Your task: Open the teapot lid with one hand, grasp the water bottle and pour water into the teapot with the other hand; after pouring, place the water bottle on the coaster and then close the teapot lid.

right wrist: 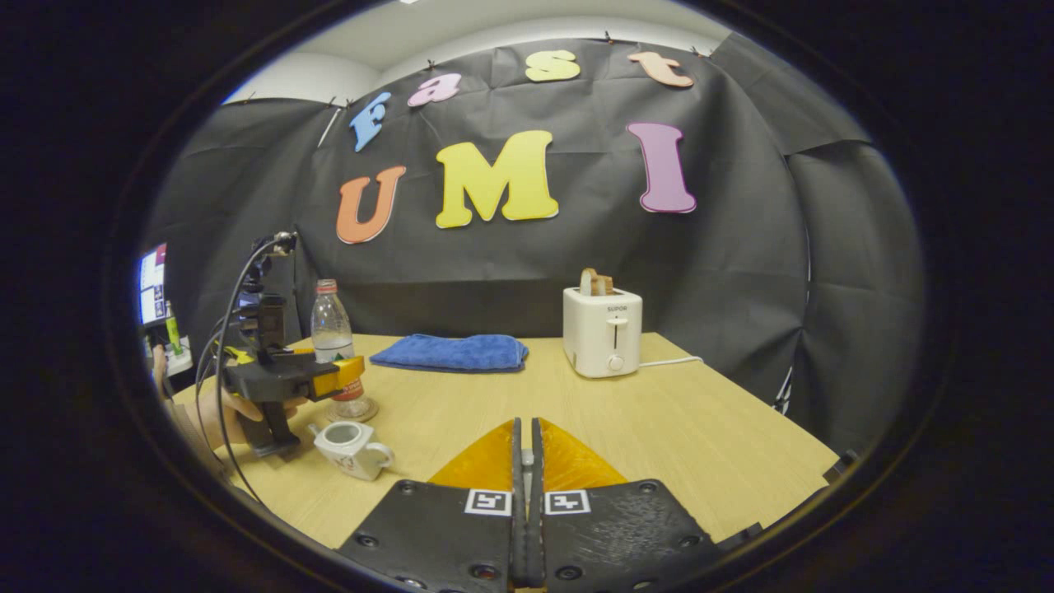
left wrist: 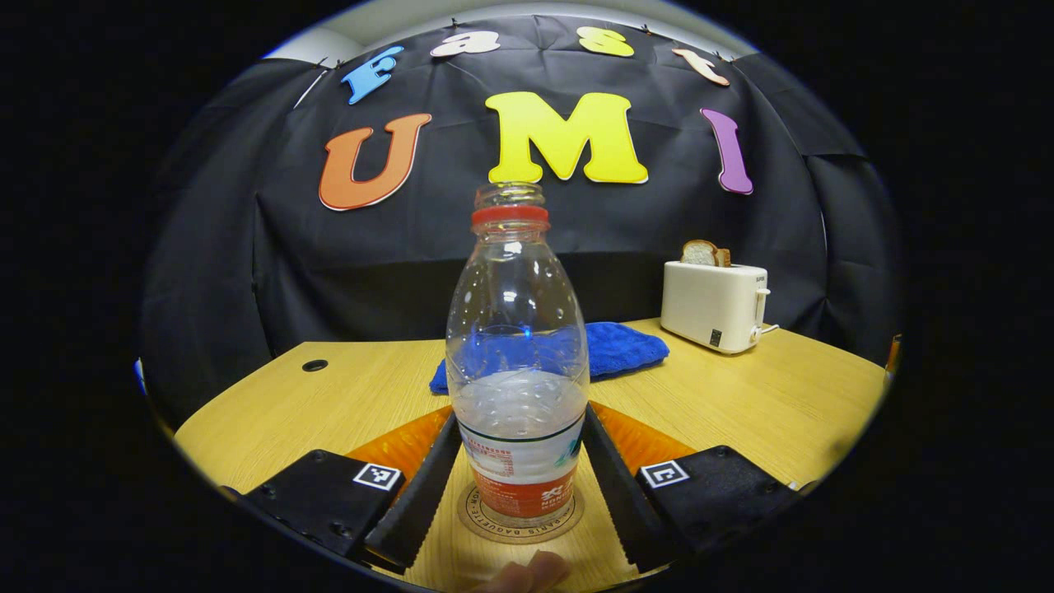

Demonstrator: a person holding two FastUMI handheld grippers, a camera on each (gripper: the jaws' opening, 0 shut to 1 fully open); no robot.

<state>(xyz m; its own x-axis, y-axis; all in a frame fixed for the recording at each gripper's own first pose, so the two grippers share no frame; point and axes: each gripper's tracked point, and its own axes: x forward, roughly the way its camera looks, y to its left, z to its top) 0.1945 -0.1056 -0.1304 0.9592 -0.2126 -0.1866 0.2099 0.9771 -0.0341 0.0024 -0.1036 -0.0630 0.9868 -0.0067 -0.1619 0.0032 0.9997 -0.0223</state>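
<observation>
In the left gripper view the water bottle (left wrist: 517,387) stands upright on the round coaster (left wrist: 520,520) at 6 o'clock, without cap and about half full. The left gripper (left wrist: 519,461) has its two fingers on both sides of the bottle, but I cannot tell if they press it. In the right gripper view the right gripper (right wrist: 524,461) has its fingers closed together with nothing between. The white teapot (right wrist: 352,449) sits at 8 o'clock, lid off, just beside the bottle. A blue cloth (right wrist: 451,352) and a toaster (right wrist: 603,331) lie farther back on the wooden table (right wrist: 700,428)
</observation>
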